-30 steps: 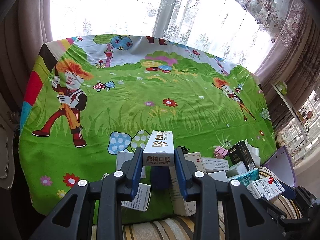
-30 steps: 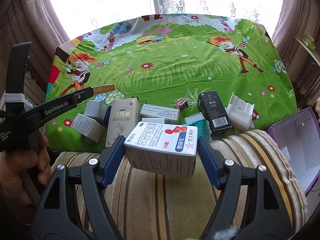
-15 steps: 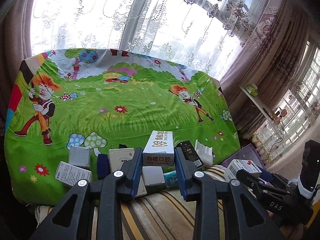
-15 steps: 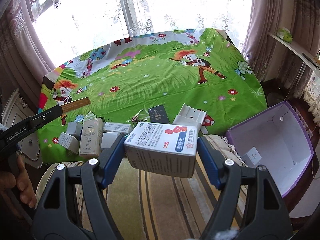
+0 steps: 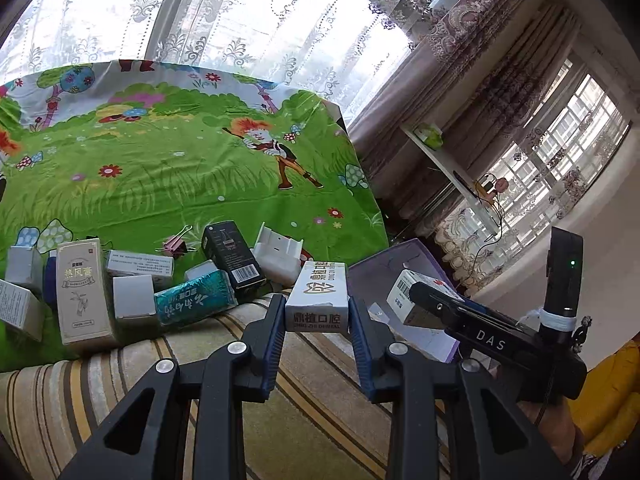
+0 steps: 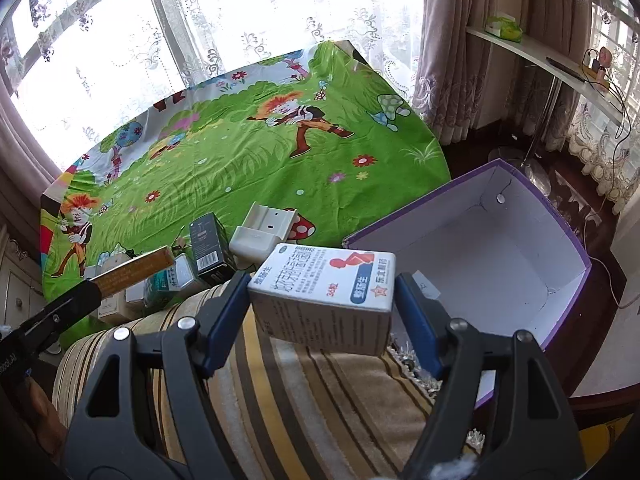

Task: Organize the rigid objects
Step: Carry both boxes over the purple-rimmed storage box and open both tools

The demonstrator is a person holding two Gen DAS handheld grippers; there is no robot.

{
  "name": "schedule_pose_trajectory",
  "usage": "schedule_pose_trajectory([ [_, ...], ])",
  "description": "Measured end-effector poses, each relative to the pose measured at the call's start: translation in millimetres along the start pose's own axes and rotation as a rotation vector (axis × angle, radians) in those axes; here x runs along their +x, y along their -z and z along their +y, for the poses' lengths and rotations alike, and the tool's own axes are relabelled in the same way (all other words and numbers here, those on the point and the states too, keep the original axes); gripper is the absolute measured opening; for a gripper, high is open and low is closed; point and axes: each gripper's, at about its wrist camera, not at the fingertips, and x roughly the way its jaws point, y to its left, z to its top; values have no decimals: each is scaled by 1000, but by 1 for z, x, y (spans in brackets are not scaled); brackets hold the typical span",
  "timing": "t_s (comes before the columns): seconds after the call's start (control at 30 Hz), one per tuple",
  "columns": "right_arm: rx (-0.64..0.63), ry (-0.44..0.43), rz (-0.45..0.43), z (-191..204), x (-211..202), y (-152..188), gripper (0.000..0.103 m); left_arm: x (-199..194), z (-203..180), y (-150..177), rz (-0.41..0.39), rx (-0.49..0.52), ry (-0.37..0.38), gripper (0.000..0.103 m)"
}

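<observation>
— Grippers, two: holdings?
— Left gripper (image 5: 317,312) clamped on dental box (image 5: 319,298), raised above striped cushion (image 5: 280,400). Right gripper (image 6: 323,304) clamped on white medicine box (image 6: 324,294), just beside open purple box (image 6: 480,248).
— Remaining stock?
— Cartons clustered at edge of green cartoon cloth (image 5: 160,168): black box (image 5: 232,254), teal box (image 5: 196,300).

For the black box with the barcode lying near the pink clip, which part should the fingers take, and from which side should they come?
Grip the black rectangular cardboard box with a barcode label across its two long side faces, near the middle, coming from above. It lies flat and is long and narrow. A teal patterned box crowds its near end and a white plastic holder stands close on its right, so a sideways approach looks blocked.
</observation>
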Motion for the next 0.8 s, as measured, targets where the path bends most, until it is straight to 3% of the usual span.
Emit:
schedule_pose_trajectory([
  [0.33,129,88,16,-66,1,2,76,42,-42,17,111,7,113,33],
  [0.73,260,168,-17,-108,-7,3,77,76,-89,29,201,102,169,33],
  [0.8,277,172,-14,-112,-6,4,78,81,-92,30,220,104,173,38],
])
